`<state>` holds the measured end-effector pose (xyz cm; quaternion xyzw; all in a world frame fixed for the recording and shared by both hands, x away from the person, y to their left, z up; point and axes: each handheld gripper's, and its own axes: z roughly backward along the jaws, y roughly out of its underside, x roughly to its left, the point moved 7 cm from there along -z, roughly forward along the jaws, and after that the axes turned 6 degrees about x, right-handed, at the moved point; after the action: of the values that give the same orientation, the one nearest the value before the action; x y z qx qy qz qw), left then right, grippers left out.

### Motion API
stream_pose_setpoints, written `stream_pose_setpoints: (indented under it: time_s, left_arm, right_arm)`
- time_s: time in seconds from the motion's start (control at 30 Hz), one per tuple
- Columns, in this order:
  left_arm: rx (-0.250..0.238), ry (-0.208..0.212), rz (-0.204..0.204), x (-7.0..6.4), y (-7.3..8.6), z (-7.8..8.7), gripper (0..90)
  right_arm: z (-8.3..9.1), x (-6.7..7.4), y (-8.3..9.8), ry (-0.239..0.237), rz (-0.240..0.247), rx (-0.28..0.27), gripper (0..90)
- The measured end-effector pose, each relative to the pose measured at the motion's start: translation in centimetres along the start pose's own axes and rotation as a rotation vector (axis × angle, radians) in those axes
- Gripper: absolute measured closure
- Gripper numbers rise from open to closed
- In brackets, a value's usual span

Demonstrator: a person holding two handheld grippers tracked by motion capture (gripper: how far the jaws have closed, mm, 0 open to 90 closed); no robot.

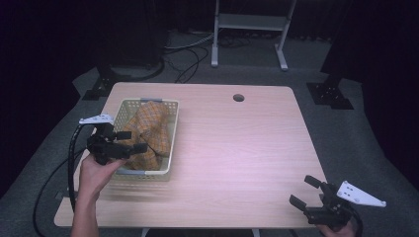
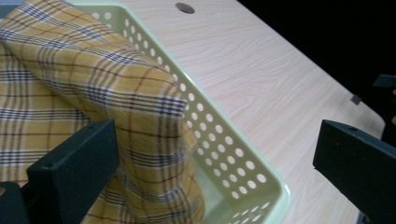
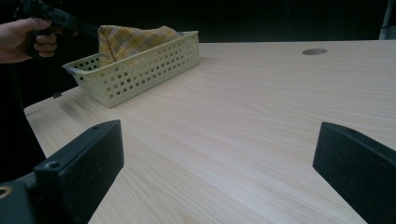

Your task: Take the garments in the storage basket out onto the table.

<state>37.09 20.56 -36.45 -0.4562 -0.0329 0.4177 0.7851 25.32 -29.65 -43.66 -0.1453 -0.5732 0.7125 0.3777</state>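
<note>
Left tongs [image 1: 132, 141]: released, raised over the plaid cloth [image 1: 146, 133] in the perforated basket [image 1: 174, 129]. Right tongs [image 1: 304, 191]: released, low at the counter [image 1: 237, 148] corner.

Left hand-held gripper [image 1: 132, 141] raised, jaws apart, right hand-held gripper [image 1: 304, 191] low, jaws spread wide

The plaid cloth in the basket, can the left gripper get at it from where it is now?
Probably yes. The left gripper hangs over the basket with its jaws wide open, and the plaid cloth bulges above the rim with nothing covering it. The right gripper is far off at the table's near right corner.
</note>
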Motion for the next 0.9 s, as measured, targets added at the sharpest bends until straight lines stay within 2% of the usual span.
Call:
stream_pose_setpoints:
  time_s: [0.2,0.27,0.37,0.6,0.67,0.73,0.9]
  left_arm:
    - [0.017,-0.003,0.016,0.6,0.0,-0.5,0.2]
    - [0.016,0.017,0.027,0.6,-0.1,-0.7,0.3]
    - [0.011,0.019,0.036,0.8,-0.2,-0.8,0.2]
    - [0.039,-0.02,0.04,1.2,-0.8,-1.3,0.2]
    - [0.038,-0.018,0.046,1.3,-1.0,-1.5,0.2]
    - [0.061,-0.027,0.05,1.6,-0.9,-1.8,0.3]
    - [0.078,-0.014,0.069,1.8,-1.0,-2.6,0.3]
  right_arm:
    - [0.0,-0.1,0.1,-0.001,0.001,0.006,1.8]
    - [-0.1,0.0,0.1,0.0,0.001,0.008,1.8]
    - [-0.1,0.1,0.1,-0.003,0.004,0.011,1.8]
    - [-0.2,0.2,0.1,-0.007,0.007,0.011,1.8]
    - [-0.2,0.2,0.1,-0.007,0.007,0.011,1.8]
    - [-0.2,0.2,0.1,-0.008,0.005,0.008,1.8]
    - [-0.2,0.2,0.1,-0.009,0.004,0.007,1.8]
